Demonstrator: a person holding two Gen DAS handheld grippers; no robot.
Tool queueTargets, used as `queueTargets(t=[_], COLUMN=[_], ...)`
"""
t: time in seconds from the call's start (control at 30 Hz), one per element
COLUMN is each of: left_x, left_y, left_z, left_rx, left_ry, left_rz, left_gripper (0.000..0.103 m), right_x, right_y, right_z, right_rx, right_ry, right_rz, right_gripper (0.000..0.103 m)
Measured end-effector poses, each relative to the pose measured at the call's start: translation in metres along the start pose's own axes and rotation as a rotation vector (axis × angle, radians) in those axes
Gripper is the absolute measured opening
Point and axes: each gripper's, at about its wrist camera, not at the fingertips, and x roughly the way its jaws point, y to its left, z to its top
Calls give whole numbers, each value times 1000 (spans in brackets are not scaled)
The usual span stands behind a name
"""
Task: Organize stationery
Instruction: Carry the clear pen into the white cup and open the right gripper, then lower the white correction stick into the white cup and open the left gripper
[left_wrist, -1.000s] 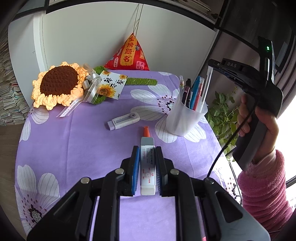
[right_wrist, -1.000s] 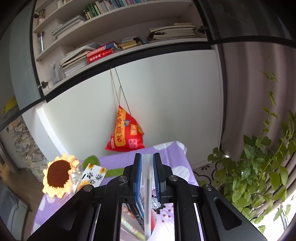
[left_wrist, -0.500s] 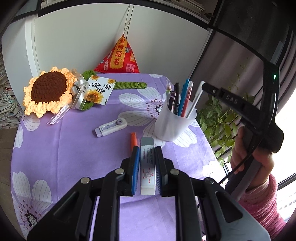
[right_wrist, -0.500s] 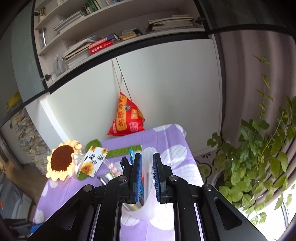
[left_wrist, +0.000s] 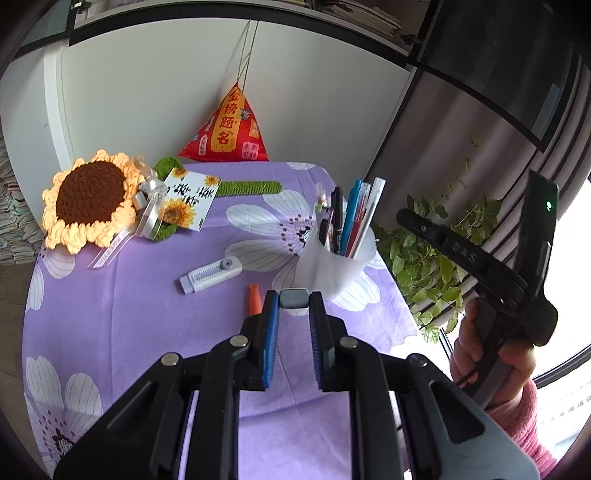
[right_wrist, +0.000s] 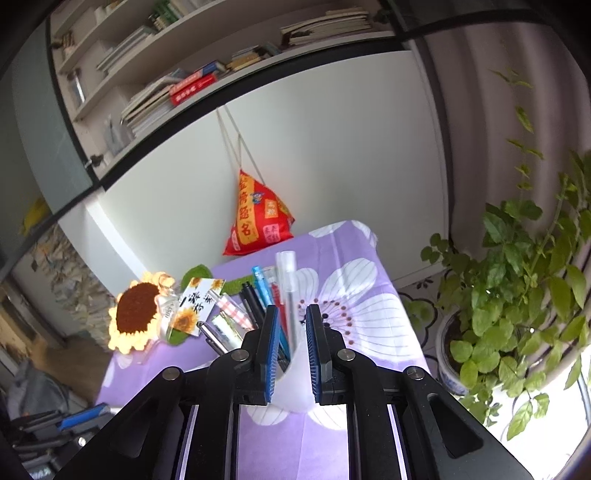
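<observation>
1. Your left gripper (left_wrist: 293, 295) is closed down narrow on a white stick (left_wrist: 293, 298). The stick is pinched at the very tips of the pads, and only its grey end faces the camera.
2. In the left wrist view, that held stick sits just above the purple flowered cloth (left_wrist: 147, 314). The pen cup (left_wrist: 340, 266) is close by at 1 o'clock from the tips.
3. Your right gripper (right_wrist: 291, 314) has just been easing its jaws apart, and they now stand slightly parted. A clear pen (right_wrist: 290, 288) stands between them with a sliver of gap on each side, so the pads are not pressing it.
4. That clear pen rests in the cup with the other pens, leaning toward 12 o'clock in the right wrist view. The cup's white wall shows between the jaws at 6 o'clock of the pen.
5. An orange piece (left_wrist: 253, 299) lies on the cloth just beside the left gripper's tips, at 9 o'clock. A white slider cutter (left_wrist: 210, 275) lies further out at 10 o'clock.
6. A crochet sunflower (left_wrist: 88, 199) sits at the far left of the cloth, and a red pouch (left_wrist: 227, 129) hangs at 12 o'clock.
7. Your right hand (left_wrist: 491, 354), in a pink sleeve (left_wrist: 524, 424), grips the right tool's handle at 3 o'clock in the left wrist view.
</observation>
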Motion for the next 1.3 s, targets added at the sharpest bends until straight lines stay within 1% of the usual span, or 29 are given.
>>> queueTargets(t=[0.1,0.23,0.37,0.43,0.53,0.67,0.83,0.93,1.0,1.07,1.17,1.23,1.3], left_x=[2,6,18,29,48,75,97,93,83,69,54,49,49], left_y=[-9,-27,-44,-52,-62,-72,-70,-70,-70,-67,-59,-46,-31], left_z=[10,26,47,55,61,58,52,51,52,52,50,45,36], left_rx=[24,64,90,104,128,153,140,149,158,163,151,124,96], left_ry=[-4,-15,-21,-19,10,52,106,86,64,24,-12,-12,4], left_rz=[-18,-32,-47,-38,-21,20,58,80,83,92,110,118,138], left_gripper=[14,14,14,14,14,14,14,15,21,28,33,34,34], right_x=[-13,-31,-43,-48,-54,-59,-59,-56,-55,-53,-48,-46,-44], right_y=[-11,-27,-44,-51,-61,-74,-85,-86,-84,-82,-78,-75,-74], right_z=[-4,-17,-32,-40,-48,-55,-59,-60,-61,-62,-63,-65,-67], right_rx=[45,84,123,139,151,177,199,199,193,187,170,161,158], right_ry=[-1,-7,8,19,28,39,46,56,61,67,82,92,102], right_rz=[14,9,1,-3,-21,-38,-46,-39,-32,-26,-11,-8,-2], right_gripper=[24,24,24,24,24,24,24,24,24,24,24,24,24])
